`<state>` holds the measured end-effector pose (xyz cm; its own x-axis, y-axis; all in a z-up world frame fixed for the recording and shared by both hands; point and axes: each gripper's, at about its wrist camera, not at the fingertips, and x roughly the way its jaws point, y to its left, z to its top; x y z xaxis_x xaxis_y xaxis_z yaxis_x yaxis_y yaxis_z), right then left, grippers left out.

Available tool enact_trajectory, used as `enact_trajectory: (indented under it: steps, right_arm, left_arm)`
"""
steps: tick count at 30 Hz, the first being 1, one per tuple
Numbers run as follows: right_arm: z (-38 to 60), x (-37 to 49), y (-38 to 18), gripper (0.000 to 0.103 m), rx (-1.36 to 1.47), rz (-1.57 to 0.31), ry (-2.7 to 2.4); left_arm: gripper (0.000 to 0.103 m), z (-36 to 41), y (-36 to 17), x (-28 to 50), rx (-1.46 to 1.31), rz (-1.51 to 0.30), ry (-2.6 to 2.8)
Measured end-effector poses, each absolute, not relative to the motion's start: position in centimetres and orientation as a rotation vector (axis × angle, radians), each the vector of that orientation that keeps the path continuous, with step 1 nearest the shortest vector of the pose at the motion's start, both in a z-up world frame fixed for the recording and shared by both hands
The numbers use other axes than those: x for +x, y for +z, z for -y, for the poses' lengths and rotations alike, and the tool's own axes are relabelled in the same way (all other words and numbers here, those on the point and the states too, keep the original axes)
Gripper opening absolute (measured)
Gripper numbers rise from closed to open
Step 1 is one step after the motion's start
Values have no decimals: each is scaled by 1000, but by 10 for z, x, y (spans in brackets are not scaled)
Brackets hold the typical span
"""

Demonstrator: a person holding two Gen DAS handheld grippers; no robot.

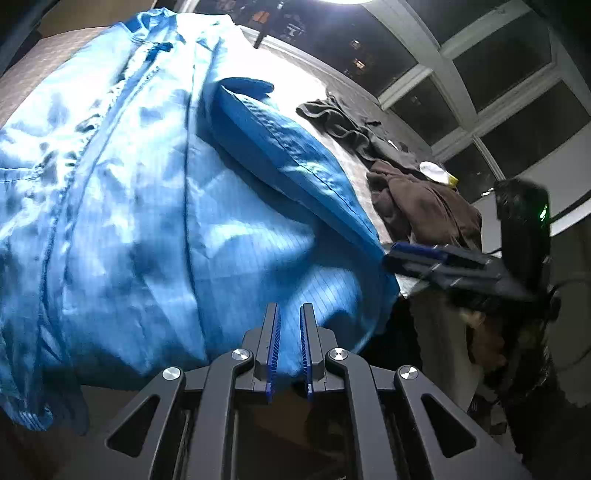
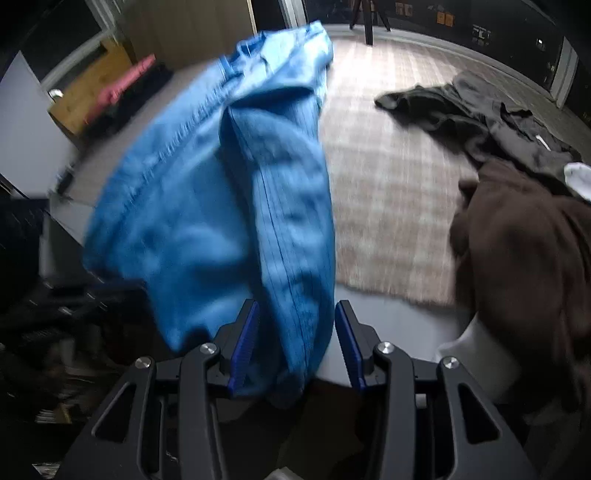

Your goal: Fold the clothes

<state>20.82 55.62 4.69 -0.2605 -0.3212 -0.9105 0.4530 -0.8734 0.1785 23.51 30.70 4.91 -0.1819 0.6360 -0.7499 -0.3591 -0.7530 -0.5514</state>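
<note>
Blue shirt (image 1: 155, 206) lies spread over the near-left part of a pale checked rug (image 2: 391, 184), one sleeve (image 1: 291, 155) folded back across its body, its near hem hanging over the edge. Left gripper (image 1: 290, 314) hovers above that hem with its fingers almost together, a narrow gap between them and only cloth below, none pinched. Right gripper (image 2: 295, 314) has its fingers partly apart, straddling the sleeve's end without pressing it. A dark grey garment (image 2: 472, 110) and a brown garment (image 2: 524, 258) lie crumpled on the rug's right side, with something white (image 2: 580, 177) beside them. Tall white-framed windows (image 1: 491, 85) show night outside; a bright lamp (image 1: 343, 2) glares overhead.
</note>
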Motion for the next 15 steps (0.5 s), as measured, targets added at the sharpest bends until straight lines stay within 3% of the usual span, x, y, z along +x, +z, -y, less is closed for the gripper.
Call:
enact_trajectory:
  steps: [2,3,4,5,15]
  right_arm:
    - [-553,209,35,42,1554,-178,-2160]
    - [-552,208,32,36,1570,-176,-2159]
    - [-552,208,29,27,1585,-174,-2159]
    - [-552,207,27,7,1600,-172,-2158]
    - [-469,211,74,5,1535,40,-1840]
  left_arm:
    - [9,-305,49,238,-1439,324,1981]
    - [9,-303,49,239,-1439,327,1980]
    - [9,-301,49,240,-1437,330,1981]
    - [9,-298,49,242,-1433,337,1984]
    - [15,-236,49,274,-1407,476,2056]
